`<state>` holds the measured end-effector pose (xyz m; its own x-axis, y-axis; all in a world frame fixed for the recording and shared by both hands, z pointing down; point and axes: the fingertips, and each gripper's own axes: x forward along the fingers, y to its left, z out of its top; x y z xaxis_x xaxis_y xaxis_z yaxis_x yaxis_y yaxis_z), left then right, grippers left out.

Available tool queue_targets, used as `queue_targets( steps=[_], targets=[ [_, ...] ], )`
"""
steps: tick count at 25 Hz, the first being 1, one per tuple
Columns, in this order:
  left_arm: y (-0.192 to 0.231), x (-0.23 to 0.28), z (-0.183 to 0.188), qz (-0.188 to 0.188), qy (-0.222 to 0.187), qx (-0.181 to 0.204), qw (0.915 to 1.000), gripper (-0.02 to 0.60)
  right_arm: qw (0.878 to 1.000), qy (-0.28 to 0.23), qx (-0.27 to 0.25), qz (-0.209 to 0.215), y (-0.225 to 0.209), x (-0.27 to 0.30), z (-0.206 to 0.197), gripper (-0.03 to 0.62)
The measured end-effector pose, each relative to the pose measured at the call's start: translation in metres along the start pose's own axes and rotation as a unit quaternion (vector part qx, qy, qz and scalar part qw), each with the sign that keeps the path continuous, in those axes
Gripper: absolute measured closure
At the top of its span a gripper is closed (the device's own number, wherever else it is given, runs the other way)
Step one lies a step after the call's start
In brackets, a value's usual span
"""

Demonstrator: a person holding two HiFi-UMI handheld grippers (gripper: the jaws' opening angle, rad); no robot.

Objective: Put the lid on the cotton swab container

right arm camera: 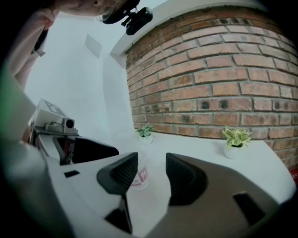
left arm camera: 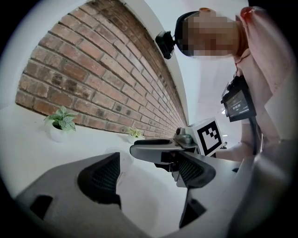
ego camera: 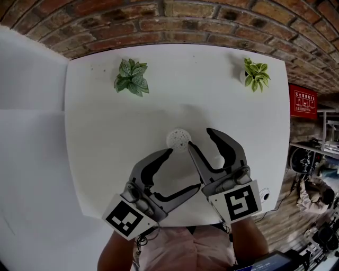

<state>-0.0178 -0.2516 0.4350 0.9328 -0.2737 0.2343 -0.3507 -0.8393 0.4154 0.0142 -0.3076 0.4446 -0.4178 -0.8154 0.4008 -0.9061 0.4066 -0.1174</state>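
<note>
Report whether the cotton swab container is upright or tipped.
Upright: the cotton swab container stands on its base, round top facing the head view.

Cotton swab container [ego camera: 178,139] mid white table [ego camera: 106,132], just beside jaw tips of left gripper [ego camera: 183,169] and right gripper [ego camera: 201,138]. Both spread wide, gripping nothing. Far edge: green plant [ego camera: 131,77], yellow-green plant [ego camera: 256,74], below brick wall [ego camera: 212,16].

Red-labelled container [ego camera: 178,139], white table [ego camera: 106,159]

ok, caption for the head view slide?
Open left tongs and right tongs poised beside the cotton swab container on the white table, two potted plants behind.
</note>
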Motion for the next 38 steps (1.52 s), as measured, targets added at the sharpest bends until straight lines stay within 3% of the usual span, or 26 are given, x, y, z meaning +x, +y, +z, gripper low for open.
queue_targets(
  steps=[6,12,14,17,18,20,27,38],
  targets=[
    [0.003,-0.002,0.006,0.012,-0.010,-0.002,0.9999,0.184,1.000,-0.026,0.002,-0.007,-0.008,-0.002,0.006,0.404],
    [0.000,-0.024,0.058,0.075,-0.088,0.022,0.9930,0.244,0.998,-0.068,0.002,-0.016,-0.015,-0.028,0.041,0.407],
    [0.002,-0.039,0.084,0.124,-0.132,0.039,0.9827,0.302,0.996,-0.082,-0.004,-0.017,-0.013,-0.042,0.057,0.419],
    [0.008,-0.063,0.116,0.226,-0.174,0.059,0.9568,0.505,0.994,-0.106,-0.019,-0.021,-0.010,-0.062,0.082,0.491],
    [0.006,-0.069,0.125,0.251,-0.181,0.065,0.9488,0.547,0.993,-0.115,-0.023,-0.022,-0.009,-0.069,0.091,0.522],
    [-0.006,-0.077,0.142,0.277,-0.191,0.082,0.9379,0.579,0.991,-0.129,-0.030,-0.026,-0.005,-0.084,0.106,0.583],
    [-0.054,-0.091,0.184,0.312,-0.219,0.148,0.9128,0.581,0.984,-0.163,-0.062,-0.024,0.011,-0.124,0.141,0.589],
    [-0.083,-0.099,0.195,0.322,-0.239,0.159,0.9024,0.581,0.979,-0.186,-0.082,-0.020,0.024,-0.155,0.153,0.591]
  ],
)
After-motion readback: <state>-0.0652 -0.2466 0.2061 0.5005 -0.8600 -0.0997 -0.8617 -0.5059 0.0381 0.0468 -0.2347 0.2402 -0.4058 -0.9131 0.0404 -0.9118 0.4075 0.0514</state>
